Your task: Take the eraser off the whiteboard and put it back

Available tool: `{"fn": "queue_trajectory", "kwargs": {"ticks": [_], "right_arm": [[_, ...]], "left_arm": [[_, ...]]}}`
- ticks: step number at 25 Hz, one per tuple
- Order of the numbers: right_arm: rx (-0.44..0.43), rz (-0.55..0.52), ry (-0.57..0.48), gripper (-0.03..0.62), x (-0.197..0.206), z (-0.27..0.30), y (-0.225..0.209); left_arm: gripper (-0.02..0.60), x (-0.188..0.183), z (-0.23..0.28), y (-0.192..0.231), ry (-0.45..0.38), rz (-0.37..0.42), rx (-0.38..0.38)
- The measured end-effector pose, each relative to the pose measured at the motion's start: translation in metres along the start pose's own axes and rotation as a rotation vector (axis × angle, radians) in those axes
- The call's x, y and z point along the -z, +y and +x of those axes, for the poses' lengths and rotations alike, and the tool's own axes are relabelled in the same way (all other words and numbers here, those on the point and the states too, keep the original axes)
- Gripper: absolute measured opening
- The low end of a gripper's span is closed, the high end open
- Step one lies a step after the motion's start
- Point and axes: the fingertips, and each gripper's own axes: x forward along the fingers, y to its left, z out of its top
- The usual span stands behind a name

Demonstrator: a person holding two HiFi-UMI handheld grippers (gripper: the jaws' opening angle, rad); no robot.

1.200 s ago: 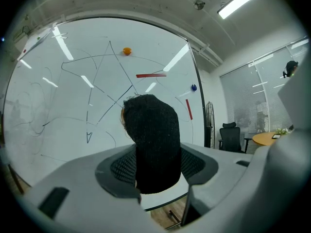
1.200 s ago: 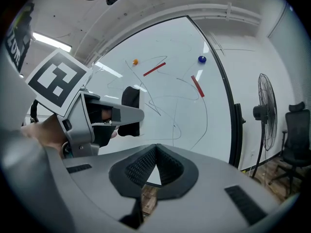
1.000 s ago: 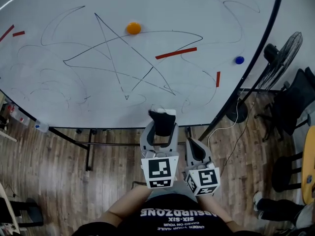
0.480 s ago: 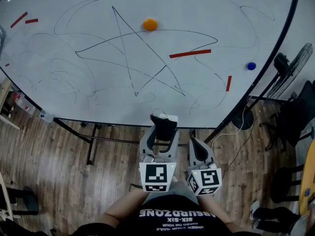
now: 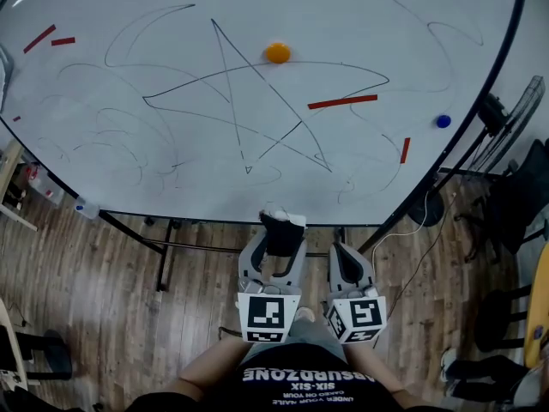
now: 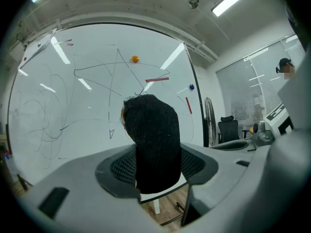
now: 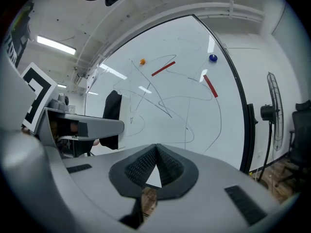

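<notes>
The whiteboard (image 5: pixel 343 24) fills the upper part of the head view, scribbled over with pen lines, and nothing of mine touches it. At lower centre my left claw (image 5: pixel 276 245) stands wide, its pads pressed on both sides of the black eraser (image 5: pixel 283 223), which sits just short of the board's lower edge. My right claw (image 5: pixel 344 254), just right of it, is pinched together on nothing. I judge the taking-off done; returning the eraser to the board is left.

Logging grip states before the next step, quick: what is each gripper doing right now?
Left gripper: closed on the black eraser.
Right gripper: closed, nothing between its jaws.
</notes>
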Motion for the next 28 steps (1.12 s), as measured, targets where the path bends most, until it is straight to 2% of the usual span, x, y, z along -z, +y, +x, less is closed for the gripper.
{"fn": "queue_trajectory", "kwargs": {"ticks": [6, 11, 28], "right_arm": [[0.011, 0.000, -0.001, -0.002, -0.004, -0.011, 0.007], [0.025, -0.003, -0.002, -0.002, -0.004, -0.017, 0.005], [0.010, -0.033, -0.002, -0.002, -0.009, -0.024, 0.013]], "left_arm": [[0.245, 0.008, -0.015, 0.001, 0.026, -0.017, 0.025], [0.245, 0.014, -0.025, 0.010, 0.040, -0.022, 0.009], [0.245, 0.014, -0.030, 0.009, 0.034, -0.045, 0.028]]}}
